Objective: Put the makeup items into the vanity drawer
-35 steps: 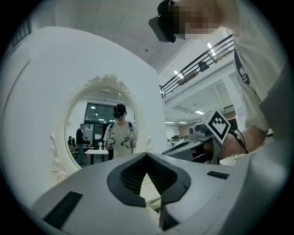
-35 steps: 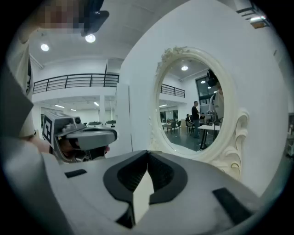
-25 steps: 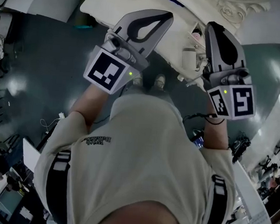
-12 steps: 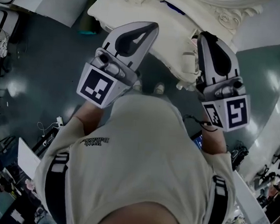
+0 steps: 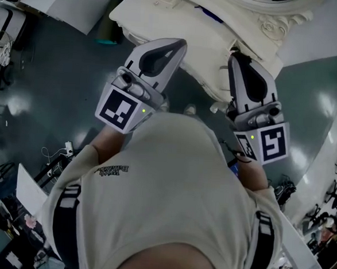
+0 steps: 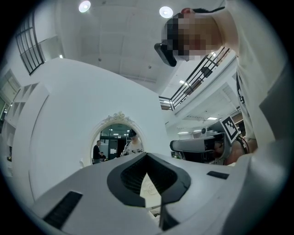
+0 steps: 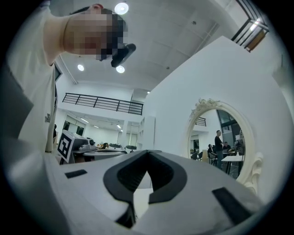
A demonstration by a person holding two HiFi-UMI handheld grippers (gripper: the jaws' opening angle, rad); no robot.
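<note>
**Both grippers shut and empty in front of the white vanity**

The left gripper [image 5: 179, 44] and the right gripper [image 5: 234, 56] are held side by side in front of the person's chest, pointing away towards the vanity [image 5: 159, 15] at the far side. In each gripper view the two jaws meet at their tips. They leave only a teardrop-shaped hollow between the ribbed black pads, and nothing sits in either hollow. Neither gripper touches the furniture.

How far the job has got cannot be settled from this moment. The drawer cannot be made out, because the near edge of the vanity runs behind the two grippers. Whether it stands open or closed is not visible. One thin dark-blue stick [image 5: 207, 13] lies on the far part of the vanity top. It may be a makeup item but is too small to name. No other makeup items show. Empty jaws this close to the vanity fit items yet to be collected, and equally items already lying inside the drawer.

The vanity is matt cream-white with a curved, scalloped edge and carved scrollwork [image 5: 274, 26] at its far right. An oval mirror [image 6: 117, 140] in an ornate moulded frame stands above it. The grippers are smooth grey plastic shells carrying black-and-white marker cubes. The floor [image 5: 45, 82] is dark, glossy and reflective, and the person's shirt [image 5: 171, 183] is pale, soft cloth.
</note>
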